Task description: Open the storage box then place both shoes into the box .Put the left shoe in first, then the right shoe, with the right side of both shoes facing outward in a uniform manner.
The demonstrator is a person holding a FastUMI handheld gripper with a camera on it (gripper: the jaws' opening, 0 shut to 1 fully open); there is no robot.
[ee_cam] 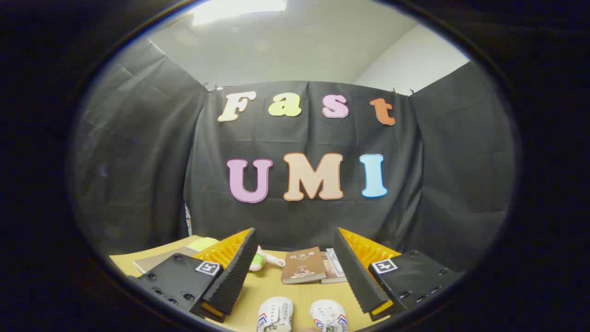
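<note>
Brown book (303, 264) flat on wooden table (276, 290), second book (335, 265) just beside it. Pink-and-green toy (262, 261) nearby. Yellow-green object (203, 243) and flat grey book (154, 263) further over.

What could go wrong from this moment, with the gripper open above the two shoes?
1. The open gripper has two small white shoes side by side between its fingers; it may take the wrong shoe first.
2. The brown paperback books and the pink-and-green toy lie just beyond the shoes; a forward push could knock them.
3. The storage box is not in sight, so opening it may be skipped.
</note>
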